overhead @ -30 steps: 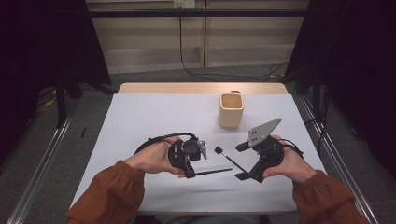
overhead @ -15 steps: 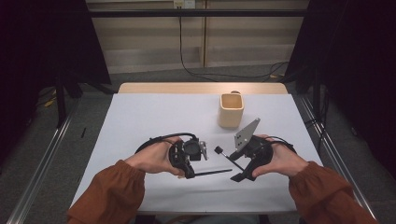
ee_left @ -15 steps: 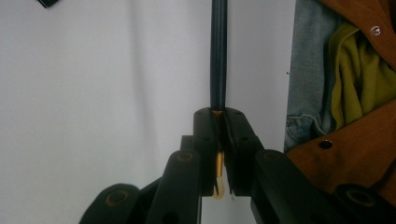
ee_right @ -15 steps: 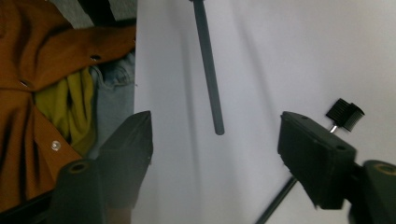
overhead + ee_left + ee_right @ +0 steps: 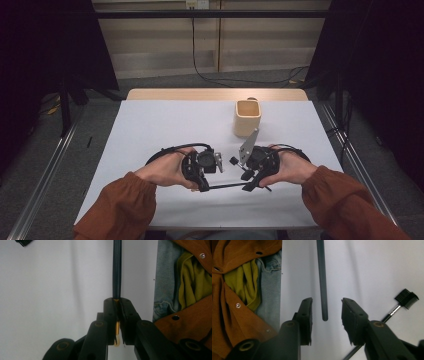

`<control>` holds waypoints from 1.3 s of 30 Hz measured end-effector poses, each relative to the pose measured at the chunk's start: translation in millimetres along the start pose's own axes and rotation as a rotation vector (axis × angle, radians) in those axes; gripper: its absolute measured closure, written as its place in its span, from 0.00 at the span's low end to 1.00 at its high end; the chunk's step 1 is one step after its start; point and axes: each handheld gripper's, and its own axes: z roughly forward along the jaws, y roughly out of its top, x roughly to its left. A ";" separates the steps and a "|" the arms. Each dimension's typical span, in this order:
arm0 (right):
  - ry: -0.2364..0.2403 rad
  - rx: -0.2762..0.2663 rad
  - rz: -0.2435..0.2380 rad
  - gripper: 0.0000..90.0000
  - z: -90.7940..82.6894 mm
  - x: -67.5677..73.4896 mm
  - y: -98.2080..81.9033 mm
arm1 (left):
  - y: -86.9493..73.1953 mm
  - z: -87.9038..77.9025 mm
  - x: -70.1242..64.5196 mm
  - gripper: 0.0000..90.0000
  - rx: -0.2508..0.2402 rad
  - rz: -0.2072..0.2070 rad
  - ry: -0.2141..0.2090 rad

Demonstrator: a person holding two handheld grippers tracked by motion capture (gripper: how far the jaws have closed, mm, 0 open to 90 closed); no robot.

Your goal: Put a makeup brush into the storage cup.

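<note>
A white table (image 5: 165, 120) takes up most of the scene, with a strip of bare wood along its far edge. No brand, label or writing can be read on anything here.

On the far right part of the table stands a tan cup (image 5: 247, 118), upright, its mouth open to the top, well apart from both hands.

Near the front edge the person's two forearms in rust-brown sleeves (image 5: 122, 207) come in. The left gripper (image 5: 204, 186) lies at centre left, and the right gripper (image 5: 248, 185) faces it from centre right, with a grey three-cornered plate (image 5: 248, 145) standing up on its far side.

Between the two grippers runs a thin dark stick (image 5: 227, 185), lying level, left to right, just above the table near its front. In the left gripper view the left jaws are clenched on one end of the stick (image 5: 116, 270), with a bit of yellow showing between the pads. In the right gripper view the other end of the stick (image 5: 322, 282) sits between the right jaws, which have just been closing; a gap remains on either side, so the pads are not yet pressing it.

Smallest is a little brush with a black comb head (image 5: 406, 298) on a thin handle, lying flat on the table just beyond the right gripper.
</note>
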 end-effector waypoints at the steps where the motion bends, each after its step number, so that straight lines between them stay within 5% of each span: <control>1: 0.007 0.015 0.002 0.71 1.9 0.0 1.0 | -0.2 -0.1 0.5 0.94 -0.001 -0.003 -0.006; 19: 0.035 0.026 -0.021 0.83 15.3 -0.1 8.0 | 3.5 5.5 1.9 0.94 -0.015 -0.008 -0.009; 24: 0.046 0.034 -0.025 0.94 20.1 0.0 8.6 | 4.1 7.8 1.2 0.94 -0.006 0.002 -0.018; 39: 0.031 0.017 -0.028 0.95 18.7 0.8 6.0 | -1.0 5.0 4.0 0.93 -0.047 0.001 -0.022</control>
